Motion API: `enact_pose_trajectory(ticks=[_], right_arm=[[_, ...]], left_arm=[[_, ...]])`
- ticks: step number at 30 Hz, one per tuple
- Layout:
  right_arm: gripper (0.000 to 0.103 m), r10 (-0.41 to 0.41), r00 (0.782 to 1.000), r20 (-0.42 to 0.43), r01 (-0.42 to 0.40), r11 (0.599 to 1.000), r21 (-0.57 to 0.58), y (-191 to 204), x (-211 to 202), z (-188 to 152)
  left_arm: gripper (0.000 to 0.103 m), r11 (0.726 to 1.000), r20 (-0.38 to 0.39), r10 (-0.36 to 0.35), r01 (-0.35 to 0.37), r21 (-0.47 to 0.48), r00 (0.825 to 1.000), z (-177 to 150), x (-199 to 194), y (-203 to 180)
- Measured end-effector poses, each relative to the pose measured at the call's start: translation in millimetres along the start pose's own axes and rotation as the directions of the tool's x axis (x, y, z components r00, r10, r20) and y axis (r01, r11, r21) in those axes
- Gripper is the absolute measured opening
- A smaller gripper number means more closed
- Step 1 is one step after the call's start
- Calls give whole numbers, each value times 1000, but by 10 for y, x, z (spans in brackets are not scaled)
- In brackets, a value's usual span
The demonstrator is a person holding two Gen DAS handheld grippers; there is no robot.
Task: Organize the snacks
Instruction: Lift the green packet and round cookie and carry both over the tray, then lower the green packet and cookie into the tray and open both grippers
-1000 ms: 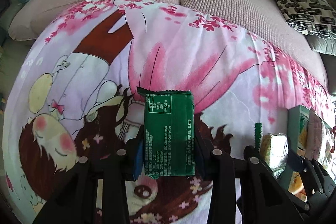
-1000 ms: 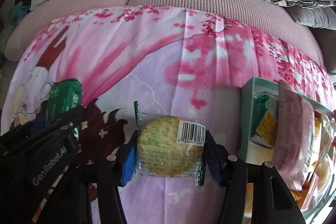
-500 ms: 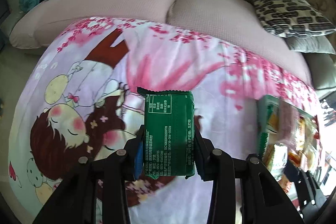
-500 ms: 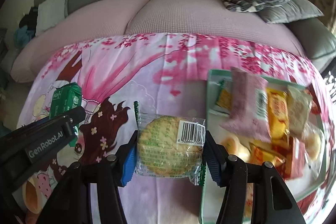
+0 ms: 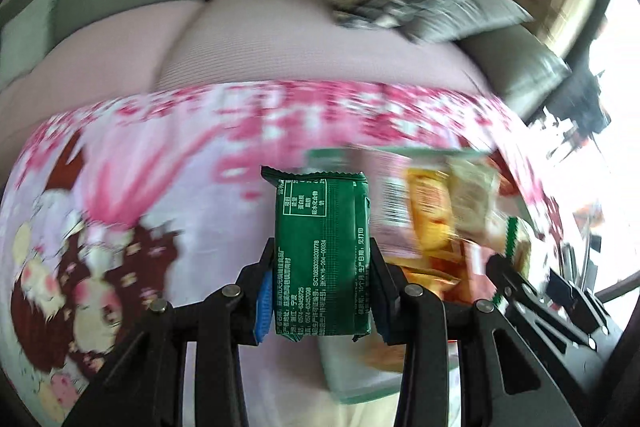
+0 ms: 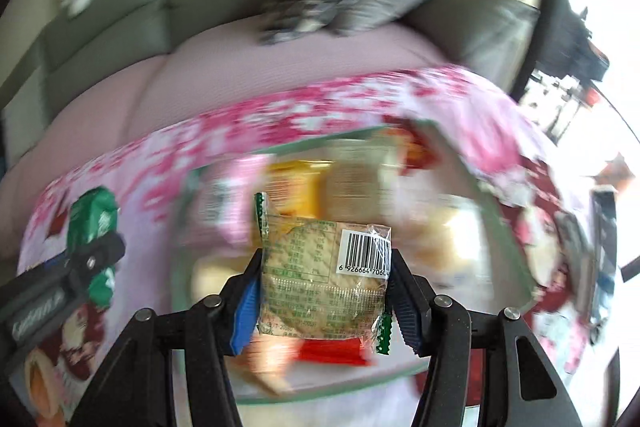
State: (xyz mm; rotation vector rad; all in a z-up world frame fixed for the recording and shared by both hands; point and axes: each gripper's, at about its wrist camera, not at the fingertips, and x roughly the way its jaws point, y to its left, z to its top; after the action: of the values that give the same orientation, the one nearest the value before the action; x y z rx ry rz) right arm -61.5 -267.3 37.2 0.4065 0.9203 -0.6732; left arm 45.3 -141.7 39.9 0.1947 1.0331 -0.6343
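The left gripper [image 5: 322, 267] is squeezed tight on a green snack pack [image 5: 322, 259]. The pack stands with its long side pointing away from the gripper, up and forward. The right gripper [image 6: 324, 291] is squeezed tight on a round cookie in a clear wrapper [image 6: 324, 275].

The tray [image 6: 508, 251] is full of other snacks (they are too blurry to name). It sits on the pink blanket [image 6: 240, 123]. From the right gripper, the tray is straight ahead and below, so the cookie looks to be over it. From the left gripper, the tray [image 5: 344, 383] lies ahead and off to the right.

So the right hand is nearer. I think the cookie can drop in first, and the green pack must go more to the right.
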Motion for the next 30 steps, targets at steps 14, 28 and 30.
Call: enact_pose_trajectory(ticks=[14, 28, 30], right_arm=[[63, -29, 996, -80, 36, 995, 92, -563, 281, 3], [87, 21, 998, -66, -16, 997, 75, -571, 134, -96], [89, 33, 998, -58, -30, 998, 57, -545, 85, -134]], left_arm=[[46, 988, -43, -12, 19, 155, 999, -3, 435, -696], [76, 997, 26, 30, -31, 64, 999, -61, -24, -468], [84, 997, 15, 71, -71, 31, 997, -120, -22, -353]])
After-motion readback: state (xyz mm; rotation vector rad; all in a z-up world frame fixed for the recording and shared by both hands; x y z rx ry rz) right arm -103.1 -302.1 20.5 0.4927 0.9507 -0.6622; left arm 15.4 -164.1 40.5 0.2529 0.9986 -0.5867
